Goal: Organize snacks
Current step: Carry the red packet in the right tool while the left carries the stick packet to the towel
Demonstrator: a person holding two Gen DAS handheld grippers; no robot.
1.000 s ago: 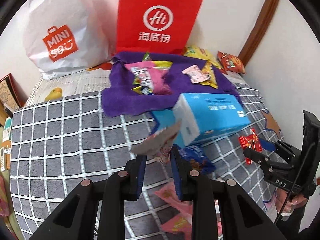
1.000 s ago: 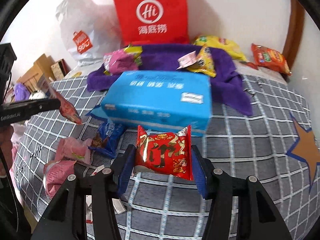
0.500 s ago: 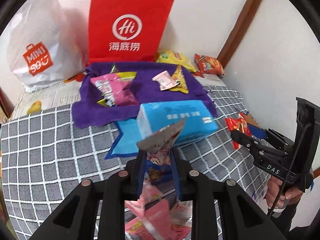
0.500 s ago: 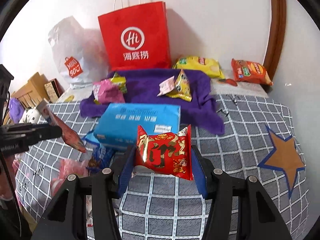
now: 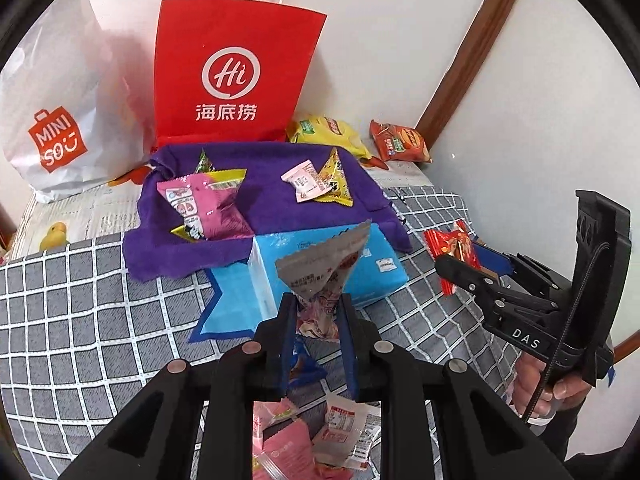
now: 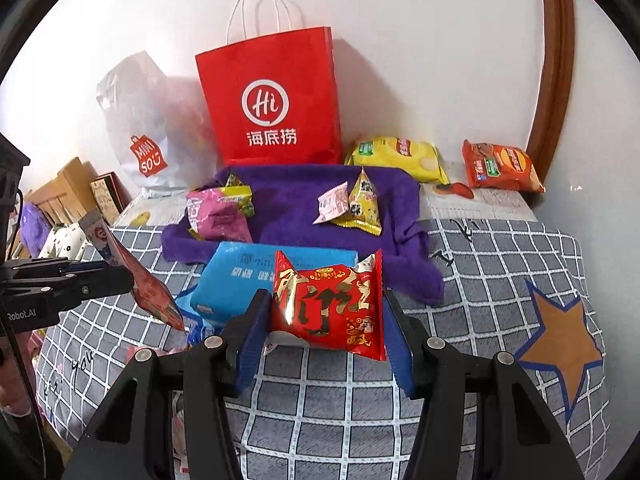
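Observation:
My left gripper (image 5: 316, 312) is shut on a silver and pink snack packet (image 5: 326, 268), held above the checked bedspread in front of a blue tissue pack (image 5: 328, 268). That packet also shows in the right wrist view (image 6: 132, 272). My right gripper (image 6: 324, 320) is shut on a red and gold snack packet (image 6: 328, 304); it shows in the left wrist view (image 5: 452, 248) at the right. A purple towel (image 5: 272, 204) behind the tissue pack holds a pink packet (image 5: 208, 208) and a yellow triangular packet (image 5: 332, 180).
A red paper bag (image 5: 232, 76) and a white Miniso bag (image 5: 60, 120) stand against the wall. Yellow (image 6: 400, 156) and orange (image 6: 500, 168) chip bags lie at the back right. Several loose packets (image 5: 312, 436) lie under my left gripper.
Both grippers have risen and pulled back from the bed with their packets; the tissue pack and towel look smaller and farther away.

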